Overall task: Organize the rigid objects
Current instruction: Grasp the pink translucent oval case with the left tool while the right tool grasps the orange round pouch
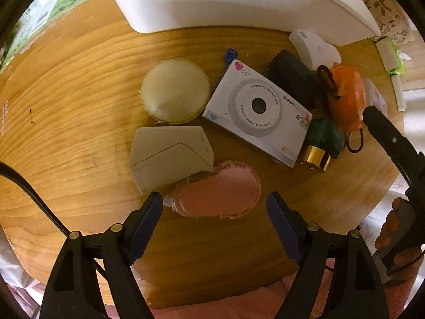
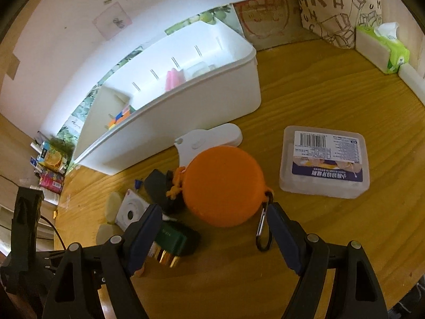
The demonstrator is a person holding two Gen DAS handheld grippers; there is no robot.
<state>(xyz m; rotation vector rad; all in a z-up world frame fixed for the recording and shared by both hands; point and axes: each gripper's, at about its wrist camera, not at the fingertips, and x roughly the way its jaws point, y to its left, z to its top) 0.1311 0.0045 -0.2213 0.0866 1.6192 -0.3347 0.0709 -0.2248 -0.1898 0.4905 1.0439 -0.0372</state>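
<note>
Left tongs (image 1: 214, 203) open wide over the wooden bench (image 1: 66, 106), low centre of the left wrist view, nothing gripped; pink oval case (image 1: 220, 191) lying flat between the two tips, not pressed by either pad. Just above and left of it, a beige wedge-shaped box (image 1: 170, 154), one corner overlapping the pink case. Higher still, a round cream pouch (image 1: 175, 90), beside a white toy camera (image 1: 257, 111) lying lens up at centre. Right of the camera, crowded together: black case (image 1: 292, 77), green box with gold cap (image 1: 322, 143), orange round pouch (image 1: 345, 98), white plastic piece (image 1: 313, 47). White storage bin (image 1: 212, 2) along the top of the frame. Right tongs (image 2: 214, 211) likewise open wide and empty at lower centre of the right wrist view, tips either side of the near edge of the orange round pouch (image 2: 224, 183), not gripping it; black carabiner (image 2: 263, 232) on the bench just beside the right-hand tip. Clear plastic box with a barcode label (image 2: 324, 162) at right, apart from the pouch. White storage bin (image 2: 186, 101) upper centre, pink item and coloured pieces inside. Tissue pack (image 2: 382, 47) upper right.
</note>
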